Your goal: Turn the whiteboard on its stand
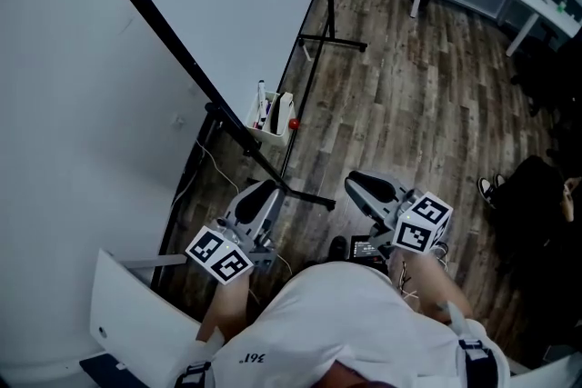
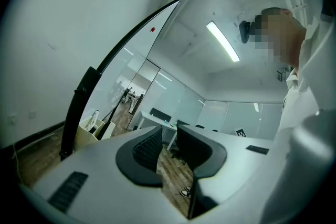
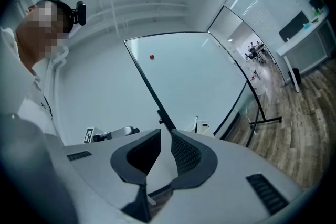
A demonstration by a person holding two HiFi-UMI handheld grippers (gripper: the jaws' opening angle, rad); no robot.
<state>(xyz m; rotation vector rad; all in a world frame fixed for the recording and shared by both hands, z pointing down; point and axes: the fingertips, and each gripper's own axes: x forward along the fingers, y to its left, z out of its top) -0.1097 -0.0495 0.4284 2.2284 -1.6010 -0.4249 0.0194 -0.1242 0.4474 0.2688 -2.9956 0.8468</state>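
While the large white, black-framed whiteboard (image 1: 227,4) hangs tilted on its black metal stand (image 1: 314,50) just ahead, the left hand-held gripper (image 1: 269,192) and right hand-held gripper (image 1: 356,184) sit short of it, jaws slightly apart, empty. Best to clamp its lower edge firmly, then swing slowly.

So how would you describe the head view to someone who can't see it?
Seen from above, a person in a white shirt holds the left tongs and right tongs toward a tilted whiteboard on its black stand, above a wood floor.
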